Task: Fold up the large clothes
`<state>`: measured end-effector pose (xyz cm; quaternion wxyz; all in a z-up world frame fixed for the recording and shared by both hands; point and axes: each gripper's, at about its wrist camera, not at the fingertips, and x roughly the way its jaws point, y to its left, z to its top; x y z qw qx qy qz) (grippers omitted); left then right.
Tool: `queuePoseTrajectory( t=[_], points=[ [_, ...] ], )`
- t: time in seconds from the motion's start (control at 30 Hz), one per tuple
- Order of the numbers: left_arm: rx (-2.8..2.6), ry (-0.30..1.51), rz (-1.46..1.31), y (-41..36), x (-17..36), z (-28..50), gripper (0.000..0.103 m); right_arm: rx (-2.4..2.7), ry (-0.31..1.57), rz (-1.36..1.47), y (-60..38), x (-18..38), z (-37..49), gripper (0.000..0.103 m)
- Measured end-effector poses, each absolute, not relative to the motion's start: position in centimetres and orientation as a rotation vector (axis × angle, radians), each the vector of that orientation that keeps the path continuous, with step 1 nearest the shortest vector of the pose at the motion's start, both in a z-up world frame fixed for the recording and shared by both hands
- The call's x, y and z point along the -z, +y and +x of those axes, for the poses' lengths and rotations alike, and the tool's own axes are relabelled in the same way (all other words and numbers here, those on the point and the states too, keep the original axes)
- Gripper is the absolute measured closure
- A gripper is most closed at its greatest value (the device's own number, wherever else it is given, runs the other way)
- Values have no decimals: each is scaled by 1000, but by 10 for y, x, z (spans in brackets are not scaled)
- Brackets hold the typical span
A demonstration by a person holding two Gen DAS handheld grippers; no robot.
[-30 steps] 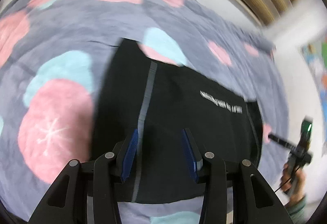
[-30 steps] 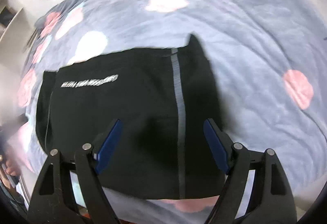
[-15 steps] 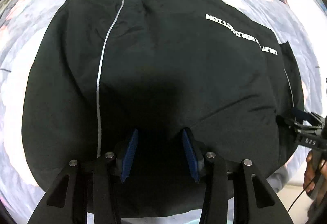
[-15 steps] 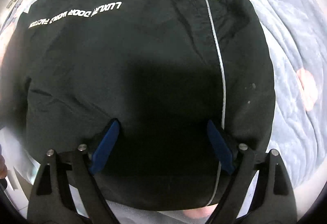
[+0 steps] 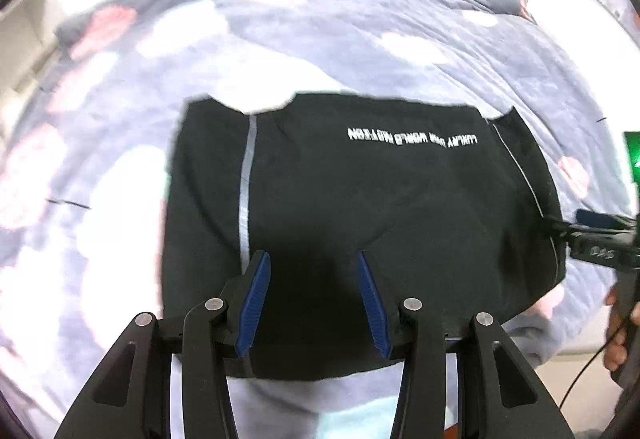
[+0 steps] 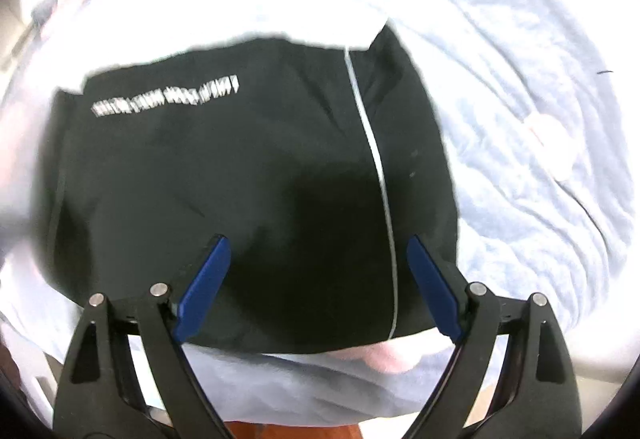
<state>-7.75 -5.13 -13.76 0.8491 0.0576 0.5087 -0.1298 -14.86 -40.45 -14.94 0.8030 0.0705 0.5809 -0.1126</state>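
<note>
Matt black cloth garment (image 5: 360,223) with a shiny grey stripe lies on a soft, fleecy grey blanket (image 5: 360,39).

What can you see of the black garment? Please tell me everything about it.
The black garment lies flat on the bedspread, folded into a rough rectangle. The fabric looks smooth and thin, with a few creases. A line of white lettering runs near its far edge, too blurred to read, and a thin pale stripe runs down each side. Both grippers are open above it; neither grips it.
</note>
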Motion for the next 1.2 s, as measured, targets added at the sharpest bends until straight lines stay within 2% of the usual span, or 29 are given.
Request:
queuePoseTrajectory(
  t=[0.17, 0.53, 0.8, 1.2],
  points=[
    [271, 993, 52, -40, 90, -92, 56, 258, 1152, 216, -408, 105, -164, 15],
    [245, 866, 103, -71, 33, -112, 55, 255, 1007, 138, -371, 36, -182, 14],
    [203, 804, 124, -75, 5, -121, 55, 223, 957, 92, -347, 22, -186, 10],
    [167, 818, 132, -77, 8, -125, 54, 212, 971, 116, -346, 26, -187, 9]
  ],
)
